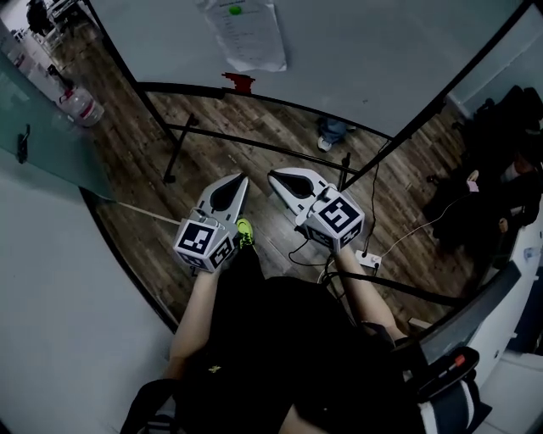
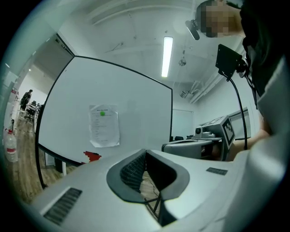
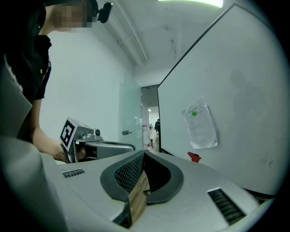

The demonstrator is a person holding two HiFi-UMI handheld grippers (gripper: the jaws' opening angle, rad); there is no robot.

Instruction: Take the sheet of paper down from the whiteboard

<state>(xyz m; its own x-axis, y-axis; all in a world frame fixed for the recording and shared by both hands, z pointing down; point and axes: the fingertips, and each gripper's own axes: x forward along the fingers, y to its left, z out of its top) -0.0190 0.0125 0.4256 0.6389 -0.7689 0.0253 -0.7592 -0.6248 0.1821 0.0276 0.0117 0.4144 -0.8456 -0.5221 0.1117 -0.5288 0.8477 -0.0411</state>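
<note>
A white printed sheet of paper [image 1: 246,34] hangs on the whiteboard [image 1: 365,59], pinned near its top by a green round magnet [image 1: 235,10]. The same sheet of paper [image 2: 104,125] shows ahead in the left gripper view, and the sheet of paper [image 3: 200,123] at the right in the right gripper view. A red eraser-like object [image 1: 238,81] sits on the board's lower rail. My left gripper [image 1: 243,180] and right gripper [image 1: 273,178] are side by side, both shut and empty, well short of the board and pointing toward it.
The whiteboard stands on a black frame with a leg [image 1: 174,153] on wood flooring. A power strip [image 1: 370,260] and cables lie on the floor at right. A water bottle [image 1: 81,106] stands at left by a glass partition [image 1: 42,127]. A monitor [image 1: 467,322] is at lower right.
</note>
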